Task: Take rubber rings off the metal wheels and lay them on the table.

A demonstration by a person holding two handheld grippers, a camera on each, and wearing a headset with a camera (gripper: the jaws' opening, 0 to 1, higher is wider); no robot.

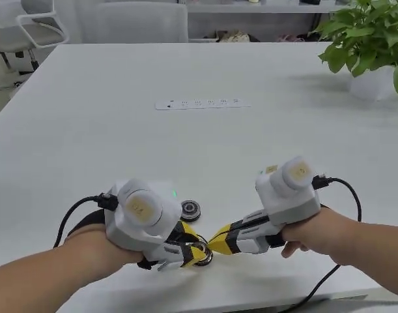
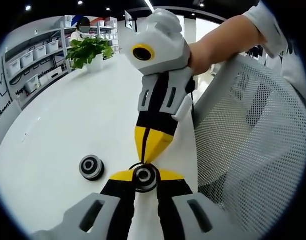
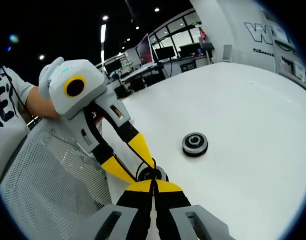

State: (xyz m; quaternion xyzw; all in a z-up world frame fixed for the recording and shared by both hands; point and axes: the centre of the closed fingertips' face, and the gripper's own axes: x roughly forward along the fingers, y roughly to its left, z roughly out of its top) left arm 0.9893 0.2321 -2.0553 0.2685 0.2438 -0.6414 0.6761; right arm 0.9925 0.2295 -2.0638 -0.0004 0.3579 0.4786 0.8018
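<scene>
The metal wheel (image 2: 145,178) is held just above the white table (image 1: 251,78), close to its near edge, clamped by its sides between the yellow tips of the left gripper (image 1: 199,252). A thin black rubber ring (image 2: 137,165) loops up off the wheel's rim. The right gripper (image 3: 153,186) meets it tip to tip from the opposite side, jaws pressed together and apparently pinching that ring. A second wheel (image 3: 195,144), black band around it, lies flat on the table just beyond the grippers. Farther back lie a white power strip (image 1: 202,104) and a potted plant (image 1: 365,39) at the far right corner
</scene>
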